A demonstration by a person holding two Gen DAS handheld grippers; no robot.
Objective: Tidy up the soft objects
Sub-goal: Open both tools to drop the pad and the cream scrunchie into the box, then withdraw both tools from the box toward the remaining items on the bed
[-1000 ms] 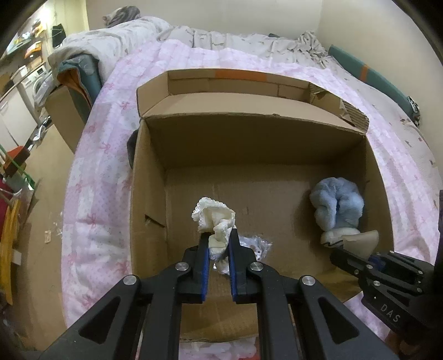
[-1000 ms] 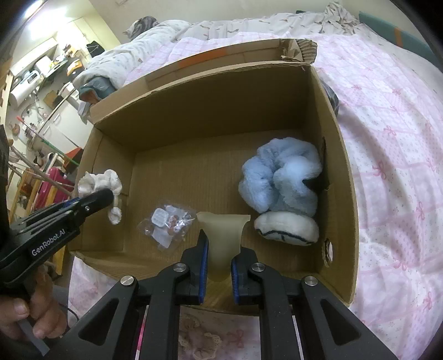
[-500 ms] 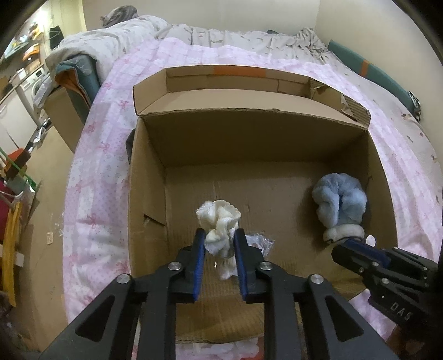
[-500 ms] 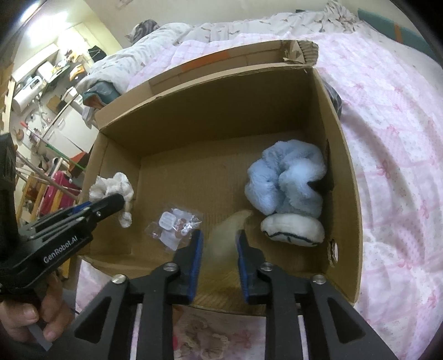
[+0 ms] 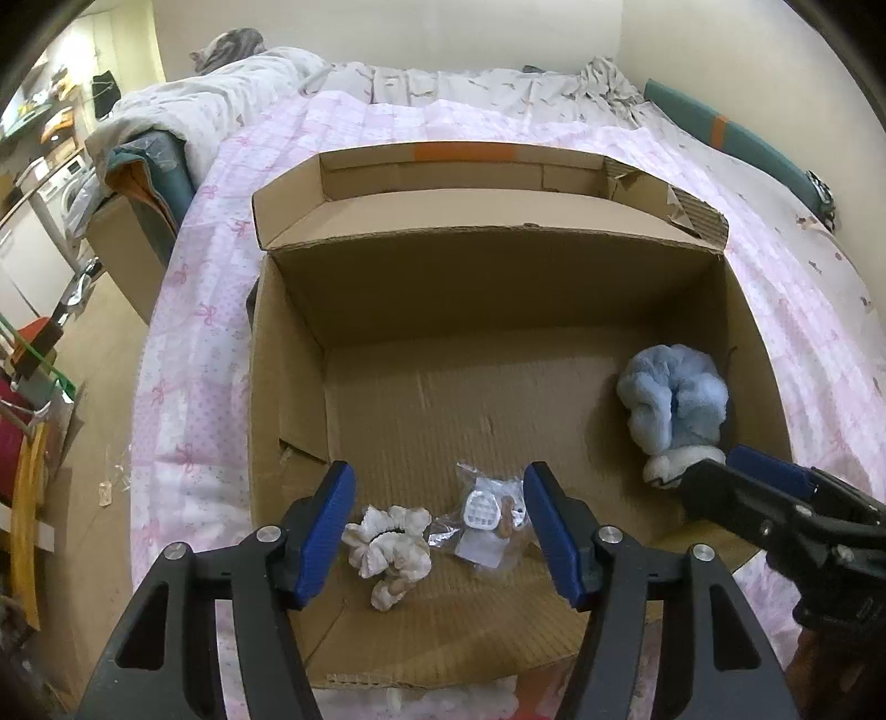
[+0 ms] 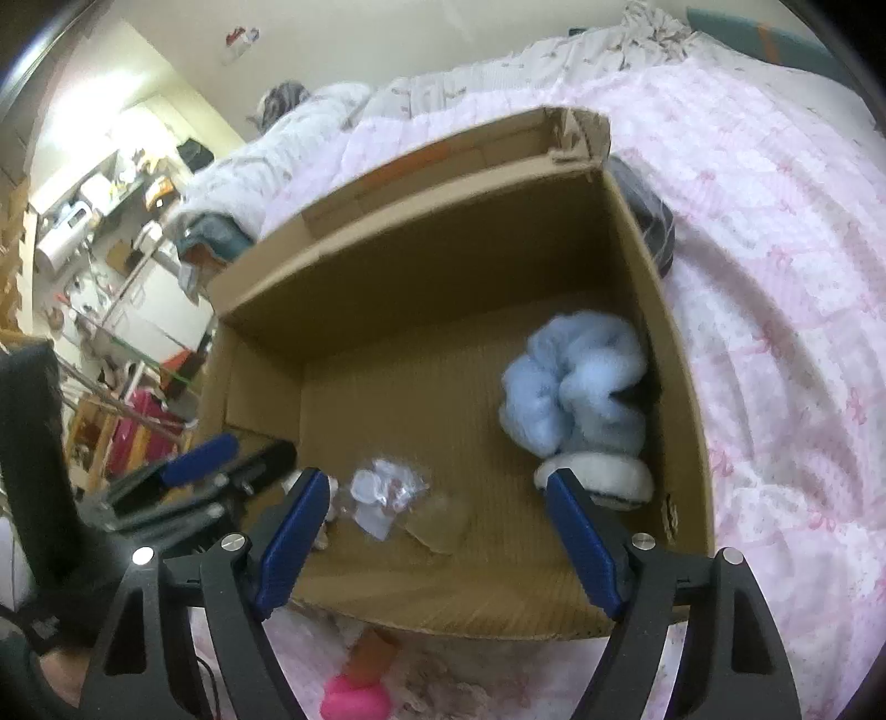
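Bed (image 5: 554, 119) w/ pink quilt, cream wall (image 5: 387, 33), wood floor (image 5: 105, 354), cluttered shelves (image 6: 99, 188)

Both my wrist cameras look down, close, over the cardboard box's (image 5: 288, 387) (image 6: 681, 387) near edge; they share its floor.

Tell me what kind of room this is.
Most likely a bedroom in a home: the cardboard box sits on a bed with a pink bow-print quilt, a rumpled grey-white duvet lies beyond, and cluttered household shelves stand to one side.
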